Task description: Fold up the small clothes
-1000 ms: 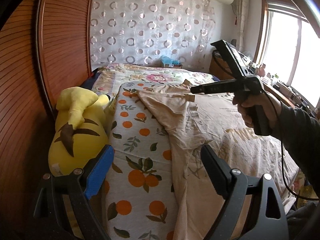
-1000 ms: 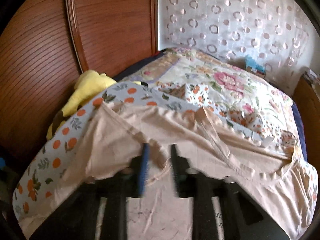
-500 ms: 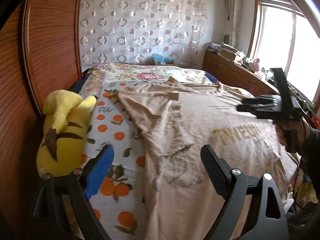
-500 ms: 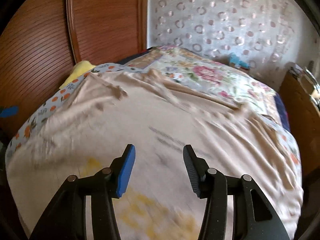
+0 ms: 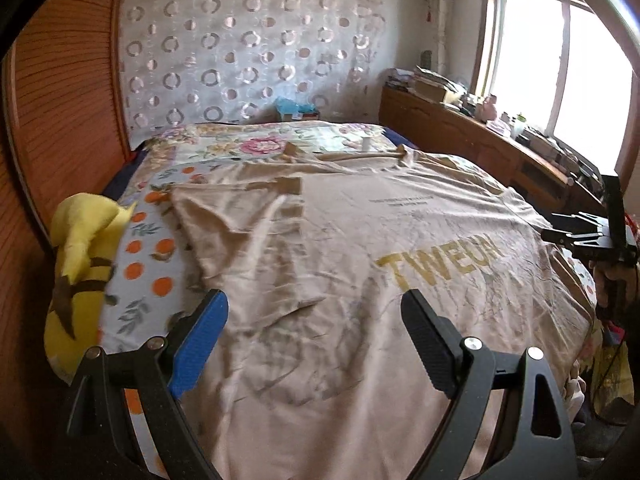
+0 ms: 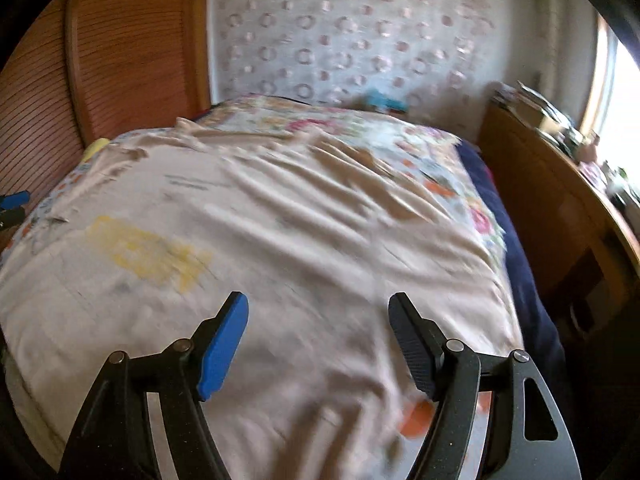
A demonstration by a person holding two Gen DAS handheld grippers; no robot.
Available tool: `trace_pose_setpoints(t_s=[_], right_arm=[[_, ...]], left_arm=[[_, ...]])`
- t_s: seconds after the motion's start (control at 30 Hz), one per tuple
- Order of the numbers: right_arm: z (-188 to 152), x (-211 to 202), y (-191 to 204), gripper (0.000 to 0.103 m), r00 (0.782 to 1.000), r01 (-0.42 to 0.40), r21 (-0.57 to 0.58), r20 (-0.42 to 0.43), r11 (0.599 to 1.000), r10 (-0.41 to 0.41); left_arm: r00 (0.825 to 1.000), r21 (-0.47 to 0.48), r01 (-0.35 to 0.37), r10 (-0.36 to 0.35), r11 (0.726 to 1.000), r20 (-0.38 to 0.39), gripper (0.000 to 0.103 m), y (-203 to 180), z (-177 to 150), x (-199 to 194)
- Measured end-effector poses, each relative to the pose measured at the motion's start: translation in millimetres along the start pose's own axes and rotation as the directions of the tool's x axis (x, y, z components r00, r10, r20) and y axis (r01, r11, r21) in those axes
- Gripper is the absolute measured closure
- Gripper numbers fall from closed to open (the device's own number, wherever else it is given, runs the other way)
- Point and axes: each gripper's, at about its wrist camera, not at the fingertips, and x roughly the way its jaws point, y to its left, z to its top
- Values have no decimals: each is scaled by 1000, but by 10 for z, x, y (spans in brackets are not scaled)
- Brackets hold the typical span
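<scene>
Beige cotton T-shirt with gold lettering (image 5: 360, 264) lies spread ahead of and beneath both grippers. Left gripper (image 5: 316, 344) and right gripper (image 6: 320, 344): wide open, empty. Folding apparently unstarted; next, pinch a sleeve edge.

So the bed (image 5: 256, 148) has a floral quilt plus an orange-print white sheet (image 5: 148, 264) on top. A big wrinkly beige T-shirt with gold lettering (image 5: 360, 264) is spread flat over most of it, and a yellow plush toy (image 5: 80, 264) sits along the left edge.
</scene>
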Motion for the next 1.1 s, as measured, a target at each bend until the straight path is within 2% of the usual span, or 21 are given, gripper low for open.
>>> trace_pose_setpoints(t_s=[0.27, 0.43, 0.5, 0.63, 0.73, 0.83, 1.0, 1.1], right_arm=[[-493, -334, -566, 29, 997, 70, 113, -24, 991, -67], [-477, -462, -627, 29, 997, 72, 155, -26, 985, -68], [-570, -560, -642, 29, 997, 75, 166, -26, 983, -71], [-423, -455, -565, 29, 998, 65, 189, -32, 980, -60], [-474, -475, -567, 29, 998, 61, 194, -40, 979, -54], [-219, -199, -596, 29, 997, 59, 193, -56, 979, -50], [-79, -4, -623, 29, 996, 62, 186, -70, 981, -49], [-59, 24, -632, 35, 996, 56, 179, -79, 982, -42]], left_arm=[[997, 50, 21, -17, 999, -78, 14, -195, 98, 326], [989, 57, 26, -17, 998, -147, 14, -222, 129, 542], [986, 61, 22, -12, 998, -167, 14, -228, 131, 600], [980, 56, 19, -8, 998, -199, 14, -234, 150, 689], [974, 58, 9, 5, 998, -227, 14, -238, 161, 758], [972, 78, -3, 21, 997, -233, 14, -270, 172, 782], [967, 112, 1, 28, 994, -252, 4, -337, 164, 828], [965, 127, -3, 36, 992, -260, 1, -373, 165, 849]])
